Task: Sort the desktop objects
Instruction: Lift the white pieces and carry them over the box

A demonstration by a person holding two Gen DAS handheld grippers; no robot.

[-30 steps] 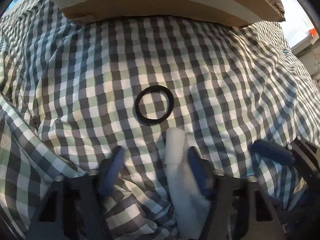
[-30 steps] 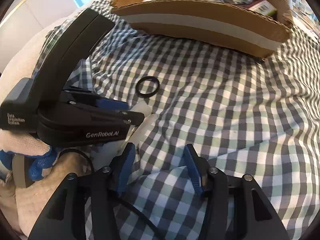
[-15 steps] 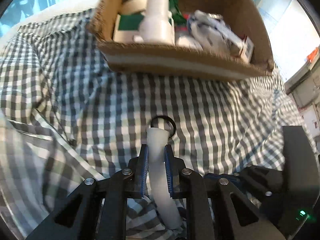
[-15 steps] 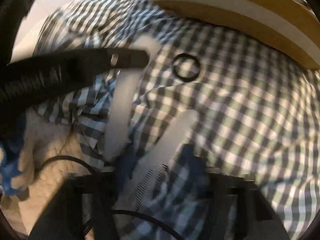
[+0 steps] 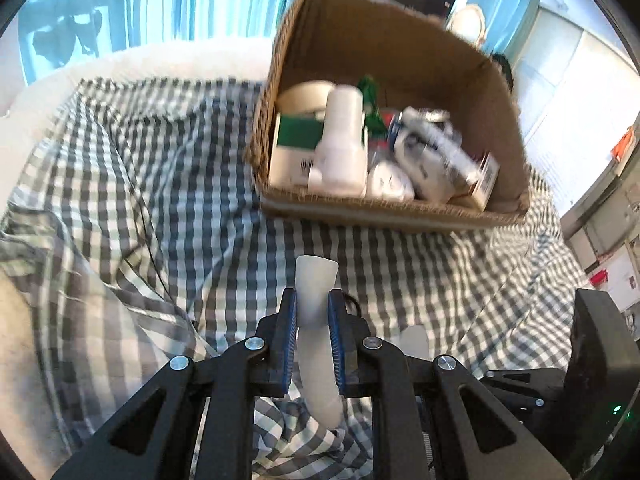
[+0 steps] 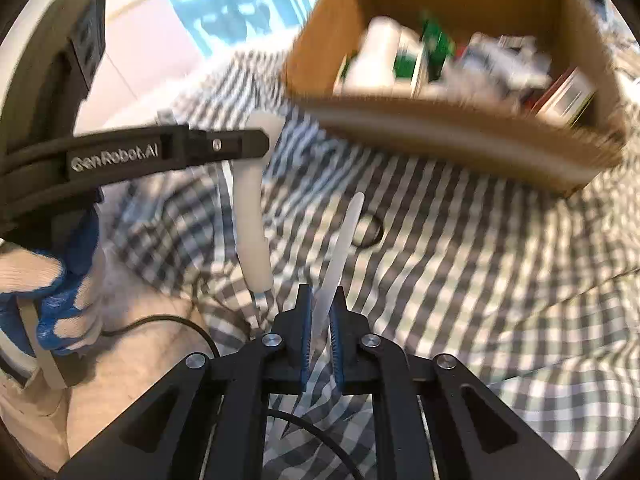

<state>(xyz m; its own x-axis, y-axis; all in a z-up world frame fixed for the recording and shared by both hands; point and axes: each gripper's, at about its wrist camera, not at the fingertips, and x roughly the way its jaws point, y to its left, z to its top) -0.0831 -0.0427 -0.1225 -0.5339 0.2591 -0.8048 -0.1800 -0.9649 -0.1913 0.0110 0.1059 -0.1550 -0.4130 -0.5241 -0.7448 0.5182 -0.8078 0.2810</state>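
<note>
A rumpled checked cloth point(image 5: 224, 216) fills mid-frame; blue windows point(image 5: 132, 4) upper left. The box point(image 5: 404, 216) of items sits upper right. Left gripper point(image 5: 313, 312) clamps a white tube point(image 5: 316, 280) at lower centre; right gripper point(image 6: 320, 312) pinches a flat strip point(image 6: 342, 240)

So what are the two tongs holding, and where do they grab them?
The left tongs pinch a curved white plastic piece just below its wide top end. The right tongs pinch a thin, flat white strip near its lower end.
</note>
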